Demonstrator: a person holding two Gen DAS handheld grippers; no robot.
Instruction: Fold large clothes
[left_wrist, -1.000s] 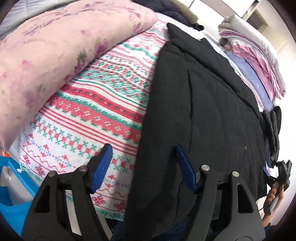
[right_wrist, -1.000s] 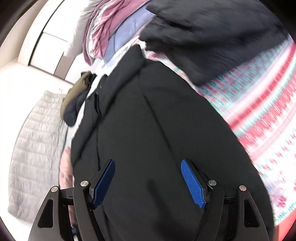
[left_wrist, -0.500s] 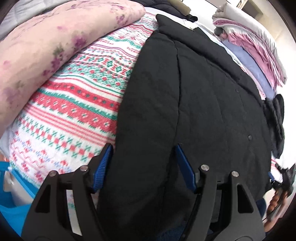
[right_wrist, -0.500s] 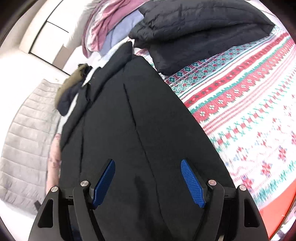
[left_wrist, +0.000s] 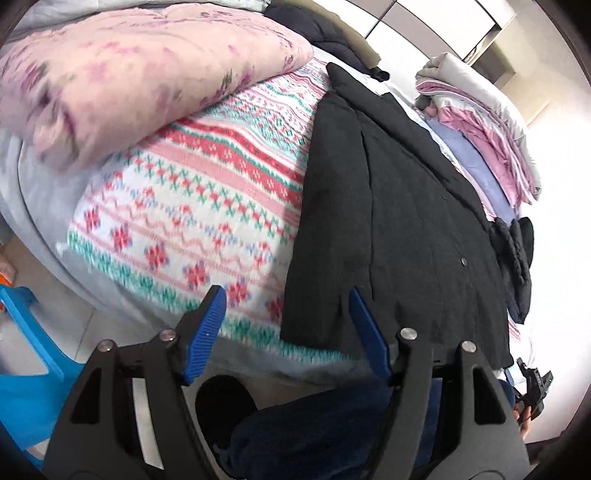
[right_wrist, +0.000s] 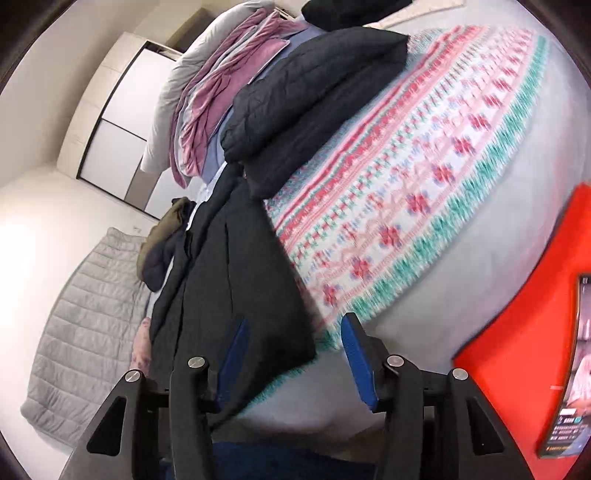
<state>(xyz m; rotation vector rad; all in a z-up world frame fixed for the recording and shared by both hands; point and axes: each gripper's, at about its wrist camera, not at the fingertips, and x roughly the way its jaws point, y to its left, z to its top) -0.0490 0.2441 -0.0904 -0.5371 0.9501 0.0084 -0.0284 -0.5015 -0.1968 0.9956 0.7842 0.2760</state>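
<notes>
Both tongs spread, empty: left gripper (left_wrist: 284, 325), right gripper (right_wrist: 291, 354) at black coat (left_wrist: 399, 221) hem, six o'clock. Next, likely: pinch corners, fold toward twelve.

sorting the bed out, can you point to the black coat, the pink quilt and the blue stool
black coat (left_wrist: 402, 221), left wrist view, middle of its front panel
pink quilt (left_wrist: 140, 74), left wrist view, its top face
blue stool (left_wrist: 26, 373), left wrist view, its seat edge

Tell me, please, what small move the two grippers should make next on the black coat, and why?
Probably lower both onto the black coat's near hem: the left gripper and right gripper hang open and empty above that edge, and the coat lies long and unfolded on the patterned blanket.
</notes>
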